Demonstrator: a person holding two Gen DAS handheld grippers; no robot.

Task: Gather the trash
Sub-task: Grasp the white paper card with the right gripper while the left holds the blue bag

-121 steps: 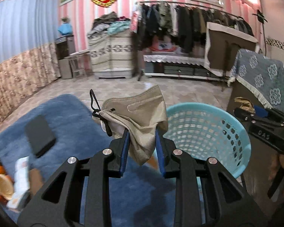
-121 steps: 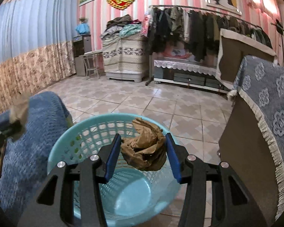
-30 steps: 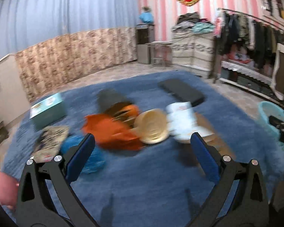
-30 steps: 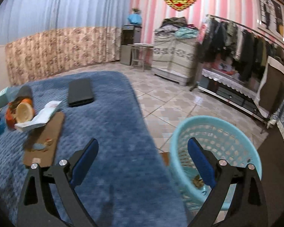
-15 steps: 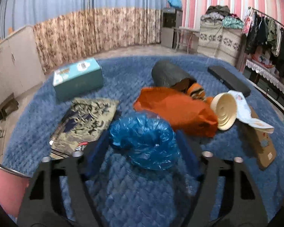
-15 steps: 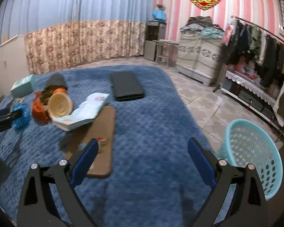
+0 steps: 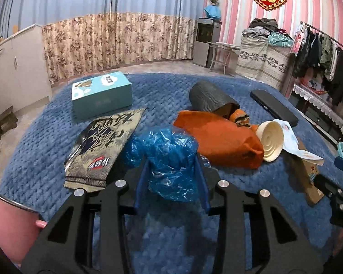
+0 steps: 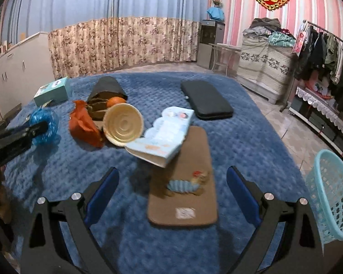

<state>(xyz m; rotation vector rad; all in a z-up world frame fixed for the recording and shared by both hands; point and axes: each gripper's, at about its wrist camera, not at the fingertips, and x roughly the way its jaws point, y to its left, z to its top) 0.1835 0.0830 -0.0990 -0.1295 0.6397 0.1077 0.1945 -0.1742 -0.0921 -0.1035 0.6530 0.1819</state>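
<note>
My left gripper (image 7: 172, 178) is shut on a crumpled blue plastic bag (image 7: 169, 157) on the blue blanket (image 7: 162, 91); the bag also shows in the right wrist view (image 8: 44, 125). My right gripper (image 8: 172, 187) is open and empty above a brown cardboard piece (image 8: 185, 182) and a light blue paper packet (image 8: 164, 134). An orange bag (image 7: 219, 139), a cream bowl (image 7: 271, 140) and a dark printed packet (image 7: 105, 146) lie nearby. The light blue basket (image 8: 331, 191) stands on the floor at right.
A teal box (image 7: 101, 93), a grey bag with oranges (image 7: 210, 98) and a flat black case (image 8: 205, 102) lie on the blanket. Floral curtains, cabinets at left and a clothes rack (image 7: 327, 59) at right ring the room.
Both grippers left the basket empty and swung to the blanket. My left gripper has closed on the blue plastic bag. My right gripper has moved closer over the cardboard, still open.
</note>
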